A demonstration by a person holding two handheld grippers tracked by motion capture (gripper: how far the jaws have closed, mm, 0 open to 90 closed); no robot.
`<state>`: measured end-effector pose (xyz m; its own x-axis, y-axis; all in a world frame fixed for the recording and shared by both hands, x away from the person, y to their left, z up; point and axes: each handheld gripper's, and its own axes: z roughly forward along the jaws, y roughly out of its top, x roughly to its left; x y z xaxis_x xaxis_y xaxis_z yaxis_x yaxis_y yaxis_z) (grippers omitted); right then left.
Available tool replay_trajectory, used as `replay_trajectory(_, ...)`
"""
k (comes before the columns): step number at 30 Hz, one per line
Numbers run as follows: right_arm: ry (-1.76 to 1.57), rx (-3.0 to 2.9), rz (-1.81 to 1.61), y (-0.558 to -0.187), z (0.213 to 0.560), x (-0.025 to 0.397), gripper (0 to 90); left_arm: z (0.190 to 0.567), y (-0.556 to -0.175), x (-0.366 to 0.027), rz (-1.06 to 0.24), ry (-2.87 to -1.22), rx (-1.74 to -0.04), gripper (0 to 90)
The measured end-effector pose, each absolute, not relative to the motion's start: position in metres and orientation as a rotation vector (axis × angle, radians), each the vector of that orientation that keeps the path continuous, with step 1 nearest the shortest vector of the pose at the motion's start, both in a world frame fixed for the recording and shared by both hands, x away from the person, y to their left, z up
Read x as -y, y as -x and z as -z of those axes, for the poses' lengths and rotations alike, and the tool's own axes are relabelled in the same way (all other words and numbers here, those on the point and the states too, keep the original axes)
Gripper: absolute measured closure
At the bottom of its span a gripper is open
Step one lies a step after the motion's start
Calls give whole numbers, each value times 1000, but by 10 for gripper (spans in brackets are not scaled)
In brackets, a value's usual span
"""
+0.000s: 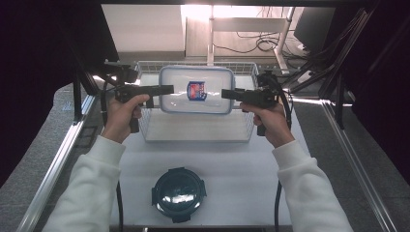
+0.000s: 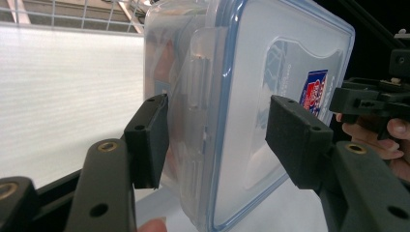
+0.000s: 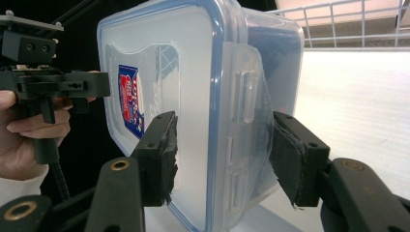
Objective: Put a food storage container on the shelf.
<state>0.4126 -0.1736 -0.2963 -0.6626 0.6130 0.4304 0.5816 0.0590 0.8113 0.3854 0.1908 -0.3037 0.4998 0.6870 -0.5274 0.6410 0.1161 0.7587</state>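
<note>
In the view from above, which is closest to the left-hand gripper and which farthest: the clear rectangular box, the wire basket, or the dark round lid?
From the left gripper:
1. Clear rectangular box, right at its jaw tips, held above the basket.
2. Wire basket, just below and beside it.
3. Dark round lid, farthest, on the table's near edge.

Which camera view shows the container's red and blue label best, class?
The high view: the label faces the camera whole on the clear container's lid. The left gripper view shows it slanted and partly hidden behind the other gripper; the right gripper view shows it foreshortened.
</note>
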Motion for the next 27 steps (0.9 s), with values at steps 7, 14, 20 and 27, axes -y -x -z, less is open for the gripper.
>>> replay_trajectory(7,-1271,-2274,-1710,-423,284,173,457,295,-395,-193,-46,-1561,-1176,422)
replay_trajectory(14,-1278,-2284,-1688,-435,278,171,456,294,-409,-194,-17,-1562,-1182,422)
replay_trajectory(20,-1289,-2288,-1691,-446,279,171,456,294,-420,-195,-8,-1569,-1192,422)
replay_trajectory(27,-1315,-2307,-1678,-457,283,168,456,299,-428,-197,12,-1574,-1208,422)
